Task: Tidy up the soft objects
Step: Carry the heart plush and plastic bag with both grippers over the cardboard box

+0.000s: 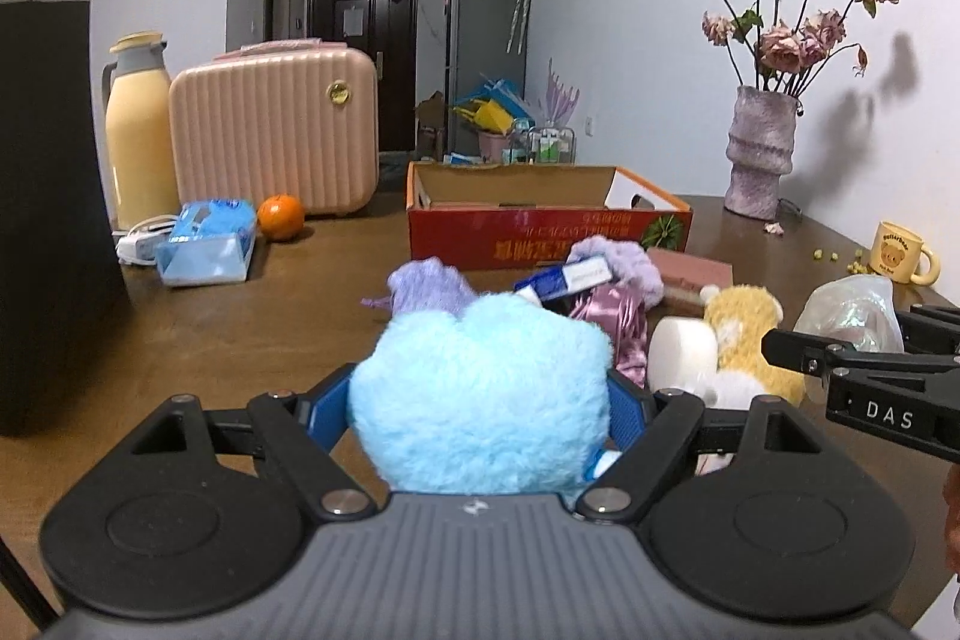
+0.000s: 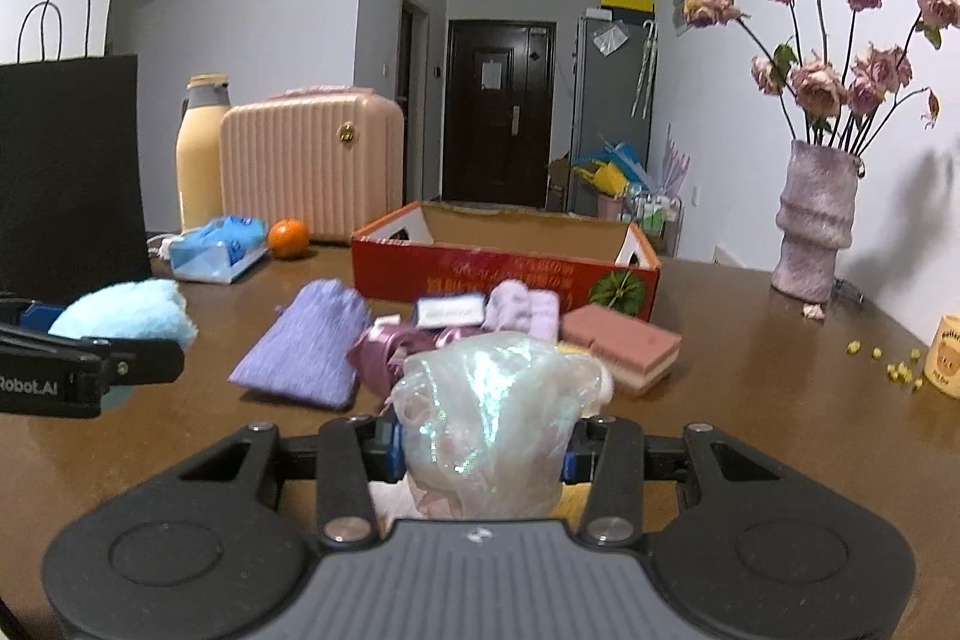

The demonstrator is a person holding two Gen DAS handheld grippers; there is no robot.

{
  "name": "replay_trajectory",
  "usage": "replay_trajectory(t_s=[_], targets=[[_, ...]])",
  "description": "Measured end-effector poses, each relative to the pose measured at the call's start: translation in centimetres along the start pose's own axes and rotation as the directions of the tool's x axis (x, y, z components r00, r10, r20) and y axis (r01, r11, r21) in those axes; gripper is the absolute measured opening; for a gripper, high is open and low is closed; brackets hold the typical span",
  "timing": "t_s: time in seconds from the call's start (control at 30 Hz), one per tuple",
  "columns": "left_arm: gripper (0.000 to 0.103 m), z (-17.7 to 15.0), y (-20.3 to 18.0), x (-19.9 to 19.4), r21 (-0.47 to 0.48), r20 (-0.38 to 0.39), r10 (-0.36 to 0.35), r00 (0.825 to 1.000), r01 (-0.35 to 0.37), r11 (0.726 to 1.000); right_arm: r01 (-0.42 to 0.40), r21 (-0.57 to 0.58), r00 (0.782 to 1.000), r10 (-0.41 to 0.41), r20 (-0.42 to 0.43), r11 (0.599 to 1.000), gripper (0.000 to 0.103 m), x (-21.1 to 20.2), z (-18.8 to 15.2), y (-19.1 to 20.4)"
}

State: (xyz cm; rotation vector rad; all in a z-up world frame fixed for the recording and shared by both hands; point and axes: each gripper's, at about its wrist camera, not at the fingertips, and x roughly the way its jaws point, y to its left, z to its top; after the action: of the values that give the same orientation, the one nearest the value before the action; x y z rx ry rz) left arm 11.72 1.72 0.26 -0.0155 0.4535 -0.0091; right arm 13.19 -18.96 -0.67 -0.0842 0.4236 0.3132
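Note:
My left gripper [image 1: 480,412] is shut on a fluffy light-blue plush [image 1: 480,394], held above the brown table; the same plush [image 2: 129,313] shows at the left of the right wrist view. My right gripper [image 2: 480,445] is shut on a crumpled iridescent sheer pouch [image 2: 492,412], which appears at the right of the left wrist view as the pouch [image 1: 852,310]. On the table ahead lie a purple knit pouch [image 2: 306,340], a shiny mauve satin bag [image 2: 390,349], a lilac fluffy item [image 2: 522,313], a yellow plush [image 1: 750,322] and a white roll [image 1: 681,352]. An open red cardboard box [image 2: 504,262] stands behind them.
A pink layered sponge [image 2: 624,340] lies by the box. A black paper bag [image 2: 66,172], cream thermos [image 2: 201,160], pink case [image 2: 312,160], tissue pack [image 2: 216,247] and orange [image 2: 288,238] stand at left. A vase of dried roses [image 2: 813,220] and yellow mug [image 1: 903,250] stand at right.

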Motion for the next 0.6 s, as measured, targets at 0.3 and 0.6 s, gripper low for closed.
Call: replay_trajectory(t_s=[0.3,0.6], targets=[[0.082,2.3,-1.3,1.5,0.009,0.030,-0.015,0.999,0.015,1.000,0.002,-0.003,0.999,-0.002,0.050,1.000,0.042,1.0,2.1,-2.1],[0.082,4.6,-2.2,3.7,-0.011,0.046,-0.029,0.999,0.030,0.999,-0.005,0.006,0.996,0.004,0.093,1.000,0.043,2.8,4.2,-3.7]])
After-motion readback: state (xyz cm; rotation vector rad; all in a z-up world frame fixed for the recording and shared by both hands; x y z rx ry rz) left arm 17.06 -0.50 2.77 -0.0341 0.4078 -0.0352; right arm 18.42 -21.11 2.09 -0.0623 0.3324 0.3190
